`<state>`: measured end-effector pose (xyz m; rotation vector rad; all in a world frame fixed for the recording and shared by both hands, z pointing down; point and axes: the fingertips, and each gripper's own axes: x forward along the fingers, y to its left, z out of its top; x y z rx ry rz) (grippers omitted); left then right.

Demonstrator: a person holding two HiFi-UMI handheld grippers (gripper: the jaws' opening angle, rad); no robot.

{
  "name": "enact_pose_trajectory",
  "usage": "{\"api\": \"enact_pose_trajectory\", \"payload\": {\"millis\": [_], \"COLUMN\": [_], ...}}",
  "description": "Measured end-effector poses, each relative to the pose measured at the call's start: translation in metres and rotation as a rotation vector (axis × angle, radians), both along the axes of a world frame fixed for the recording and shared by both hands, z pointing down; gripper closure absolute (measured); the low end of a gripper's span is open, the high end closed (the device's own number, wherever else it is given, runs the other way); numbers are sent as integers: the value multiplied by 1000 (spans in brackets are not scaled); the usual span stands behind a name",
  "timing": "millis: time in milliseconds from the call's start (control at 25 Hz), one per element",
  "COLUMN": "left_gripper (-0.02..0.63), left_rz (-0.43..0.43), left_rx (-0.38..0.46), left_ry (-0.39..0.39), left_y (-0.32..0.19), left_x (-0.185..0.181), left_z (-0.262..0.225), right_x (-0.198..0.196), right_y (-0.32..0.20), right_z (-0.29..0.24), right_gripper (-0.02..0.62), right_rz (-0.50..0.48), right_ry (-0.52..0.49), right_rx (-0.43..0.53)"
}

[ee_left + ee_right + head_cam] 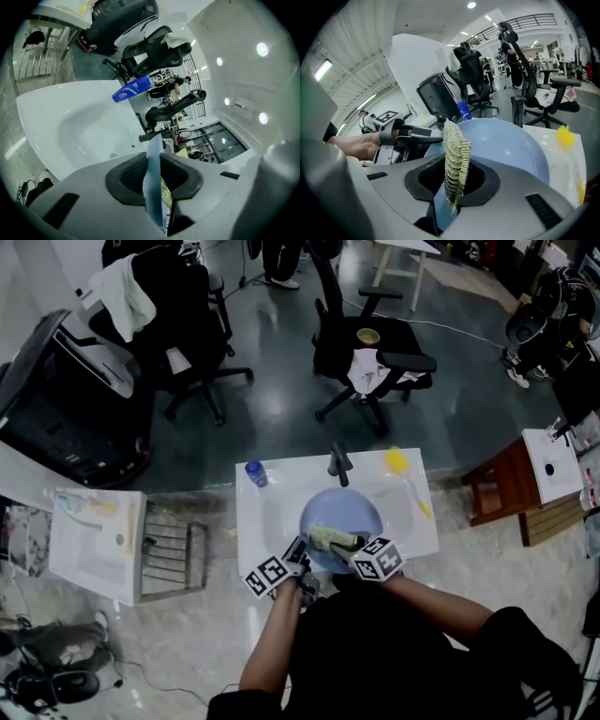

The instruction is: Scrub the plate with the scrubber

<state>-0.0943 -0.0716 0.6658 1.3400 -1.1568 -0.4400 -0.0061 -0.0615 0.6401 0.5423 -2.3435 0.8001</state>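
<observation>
A light blue plate (342,515) is held tilted over the white sink (272,512). My left gripper (298,570) is shut on the plate's near left rim; in the left gripper view the plate (153,180) shows edge-on between the pads. My right gripper (361,547) is shut on a yellow-green mesh scrubber (330,538), which lies against the plate's near face. In the right gripper view the scrubber (455,164) stands upright between the jaws, with the plate (506,140) just behind it.
A black faucet (339,464) stands at the sink's back edge. A blue bottle (256,473) is at the back left and a yellow brush (398,463) at the back right. A metal rack (171,549) stands to the left, office chairs (366,348) beyond.
</observation>
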Motion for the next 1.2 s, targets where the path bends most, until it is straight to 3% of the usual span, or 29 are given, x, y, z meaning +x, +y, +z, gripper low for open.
{"api": "enact_pose_trajectory", "payload": {"millis": [680,1200], "left_gripper": [528,526], "left_rz": [13,27], "left_rx": [11,40], "left_ry": [25,60], "left_y": [14,21], "left_x": [-2,-3], "left_z": [1,-7], "right_x": [-2,20], "right_y": [-36,-63], "right_z": [30,27], "right_gripper": [523,523], "right_rz": [-72,56], "right_ry": [69,45], "right_rx": [-87,-127]}}
